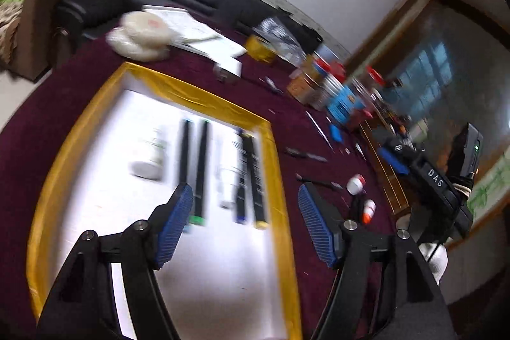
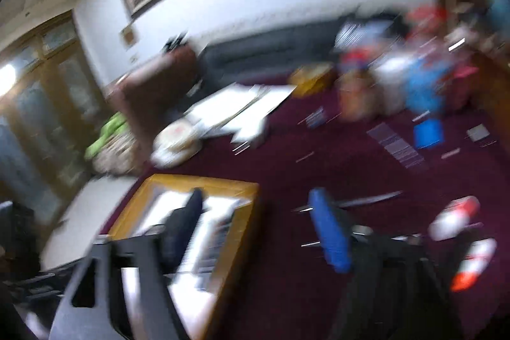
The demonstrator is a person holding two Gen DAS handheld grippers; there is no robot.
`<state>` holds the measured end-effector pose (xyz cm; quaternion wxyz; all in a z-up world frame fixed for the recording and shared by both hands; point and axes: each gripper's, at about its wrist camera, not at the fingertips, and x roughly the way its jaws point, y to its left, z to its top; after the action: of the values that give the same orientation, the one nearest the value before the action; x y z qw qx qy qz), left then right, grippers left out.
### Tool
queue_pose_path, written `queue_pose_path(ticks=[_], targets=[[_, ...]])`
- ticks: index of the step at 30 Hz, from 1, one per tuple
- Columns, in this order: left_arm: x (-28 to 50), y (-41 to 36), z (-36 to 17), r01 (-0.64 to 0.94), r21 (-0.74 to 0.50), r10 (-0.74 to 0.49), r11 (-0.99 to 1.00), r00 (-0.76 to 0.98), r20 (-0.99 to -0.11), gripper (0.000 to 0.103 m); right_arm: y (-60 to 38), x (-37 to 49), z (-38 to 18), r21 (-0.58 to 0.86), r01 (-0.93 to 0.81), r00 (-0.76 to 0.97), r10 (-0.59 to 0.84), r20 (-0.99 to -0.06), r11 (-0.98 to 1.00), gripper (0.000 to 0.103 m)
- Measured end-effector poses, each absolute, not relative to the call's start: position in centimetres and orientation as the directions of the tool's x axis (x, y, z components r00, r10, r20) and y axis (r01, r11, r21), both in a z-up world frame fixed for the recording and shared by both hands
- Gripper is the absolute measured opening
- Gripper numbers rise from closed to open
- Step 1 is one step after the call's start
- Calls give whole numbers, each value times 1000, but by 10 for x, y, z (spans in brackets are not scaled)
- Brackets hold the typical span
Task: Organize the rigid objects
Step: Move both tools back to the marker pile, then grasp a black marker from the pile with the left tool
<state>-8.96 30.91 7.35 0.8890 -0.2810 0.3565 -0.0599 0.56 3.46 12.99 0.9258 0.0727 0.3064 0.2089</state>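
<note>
Since the white sheet (image 1: 191,260) inside the yellow tape frame (image 1: 277,180) already carries a row of things, the task looks partly done: a white bottle (image 1: 149,160) at the 9 o'clock end, two black markers (image 1: 193,168) beside it, a white tube (image 1: 228,180), then two more pens (image 1: 251,180) at the 3 o'clock end, all lying parallel. Left to sort, by my read: two small red-and-white bottles (image 1: 361,196) on the maroon counter (image 1: 63,117) outside the frame at its 3 o'clock, plus thin pens and metal bits (image 1: 306,153) scattered toward 1 o'clock. Jars and boxes (image 1: 331,88) are crowded at the far edge; blur hides what they are.

Left gripper (image 1: 245,225) hangs above the near part of the sheet, tilted downward, jaws apart, nothing between them. Right gripper (image 2: 258,231) in its own view is heavily smeared, also tilted down, jaws wide apart and empty, straddling the frame's 3 o'clock edge (image 2: 242,228), with the small bottles (image 2: 455,219) at its 3 o'clock. In the left view the right unit (image 1: 436,180) sits at 3 o'clock above the counter.
</note>
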Motion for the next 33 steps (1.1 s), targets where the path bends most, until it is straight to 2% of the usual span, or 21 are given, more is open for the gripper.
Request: queue_pose_path(ticks=[1, 2, 6, 8, 14, 18, 20, 25, 27, 33], targets=[[-89, 299, 75, -76, -537, -318, 840, 732, -602, 68, 15, 0, 131, 247, -295, 769, 383, -511, 923, 88], [-88, 286, 76, -57, -530, -330, 846, 724, -605, 68, -9, -3, 129, 248, -237, 802, 333, -496, 939, 91], [-86, 240, 80, 11, -506, -372, 862, 692, -619, 68, -100, 10, 101, 336, -28, 771, 234, -592, 942, 90], [-87, 213, 81, 51, -486, -391, 873, 669, -632, 68, -137, 11, 82, 377, 49, 765, 208, -609, 925, 90], [-77, 141, 77, 131, -405, -397, 905, 607, -689, 68, -196, 8, 44, 345, 158, 785, 94, -612, 925, 90], [-58, 102, 80, 198, -268, -332, 943, 614, -716, 68, -213, 11, 33, 437, 146, 783, 166, -599, 887, 90], [-36, 82, 80, 250, -168, -291, 954, 625, -725, 68, -211, 12, 32, 451, 120, 781, 196, -592, 884, 90], [19, 56, 65, 305, -36, -220, 952, 597, -771, 68, -209, 11, 25, 484, 85, 763, 256, -593, 871, 90], [42, 44, 52, 329, 53, -164, 943, 597, -785, 68, -212, 10, 23, 499, 94, 760, 262, -595, 862, 90], [76, 26, 23, 391, 142, -116, 909, 567, -815, 68, -218, 16, 13, 523, 130, 734, 274, -622, 842, 90]])
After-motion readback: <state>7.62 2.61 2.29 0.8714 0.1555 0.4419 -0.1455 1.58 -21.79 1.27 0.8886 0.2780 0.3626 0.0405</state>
